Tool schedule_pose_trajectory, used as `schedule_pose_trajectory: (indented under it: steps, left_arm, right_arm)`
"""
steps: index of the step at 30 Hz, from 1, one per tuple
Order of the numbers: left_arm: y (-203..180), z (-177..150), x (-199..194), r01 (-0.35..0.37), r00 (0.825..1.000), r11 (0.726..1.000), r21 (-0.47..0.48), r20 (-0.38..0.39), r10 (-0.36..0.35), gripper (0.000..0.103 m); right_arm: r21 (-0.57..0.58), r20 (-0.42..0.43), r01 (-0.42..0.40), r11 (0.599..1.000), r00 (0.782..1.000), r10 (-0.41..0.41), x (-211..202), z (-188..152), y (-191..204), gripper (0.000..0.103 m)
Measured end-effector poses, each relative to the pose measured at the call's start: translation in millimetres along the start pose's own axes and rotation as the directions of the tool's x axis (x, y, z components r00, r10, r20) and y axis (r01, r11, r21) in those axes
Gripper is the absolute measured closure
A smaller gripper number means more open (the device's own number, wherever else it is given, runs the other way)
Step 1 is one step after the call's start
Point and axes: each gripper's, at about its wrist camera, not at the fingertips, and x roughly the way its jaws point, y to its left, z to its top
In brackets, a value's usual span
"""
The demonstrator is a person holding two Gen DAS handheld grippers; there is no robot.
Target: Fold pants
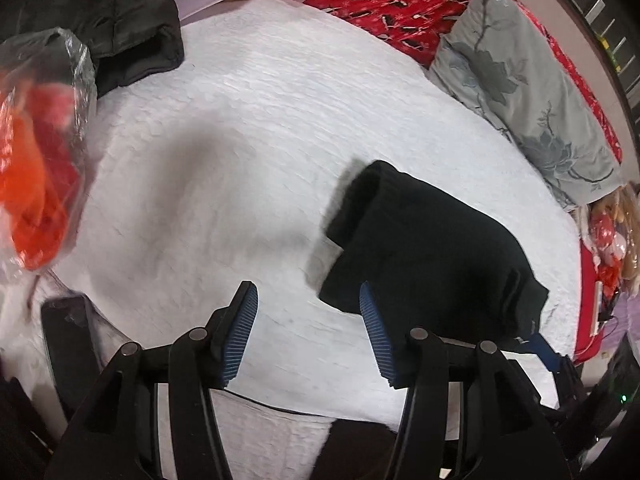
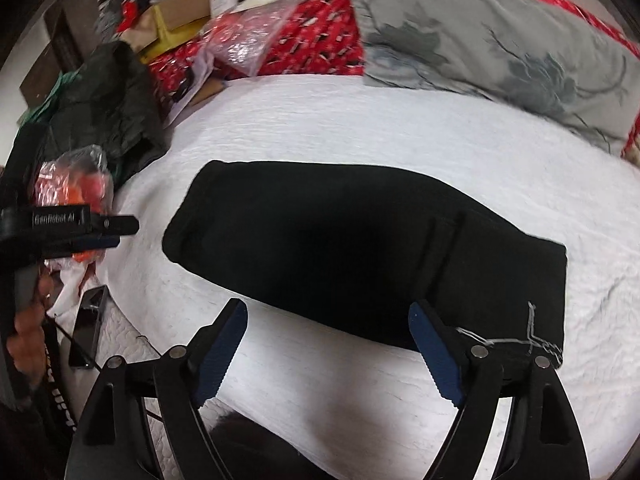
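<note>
The black pants lie folded into a thick oblong bundle on the white bedspread. A grey drawstring trails from their right end. My left gripper hovers open just left of the bundle, with only bedspread between its blue pads. From the right wrist view it shows at the left edge, held by a person's hand. My right gripper stands wide open above the bundle's near edge, not touching the cloth.
A grey flowered pillow and a red patterned blanket line the far side. At the left are a dark jacket, a clear bag of orange items and a phone. A cardboard box sits far back.
</note>
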Motion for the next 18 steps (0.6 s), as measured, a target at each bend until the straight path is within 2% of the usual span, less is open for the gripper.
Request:
schedule_pose_trajectory:
  steps: [5,11,14,18]
  left_arm:
    - [-5.7,15.3,12.5,-0.006,0.998,1.0,0.018,-0.061,0.007,0.051]
    - [-8.2,49.1,36.8,0.009,0.988,0.999,0.043,-0.157,-0.002,0.051]
    - [-6.4,64.2,49.9,0.06,0.975,0.998,0.036,-0.218,-0.051,0.051]
    - [-7.1,79.9,67.9,0.146,0.944,0.989,0.033,-0.302,-0.13,0.051]
  right_arm:
    - [-0.07,0.005,-0.001,0.998,1.0,0.002,8.0,4.5,23.4,0.015]
    - [-0.151,-0.003,-0.032,0.988,0.999,0.032,26.3,9.1,59.2,0.015]
    - [-0.189,-0.018,-0.04,0.981,0.999,0.038,39.7,9.8,75.3,0.015]
    - [-0.24,-0.026,-0.039,0.97,0.999,0.034,59.4,10.0,95.6,0.015]
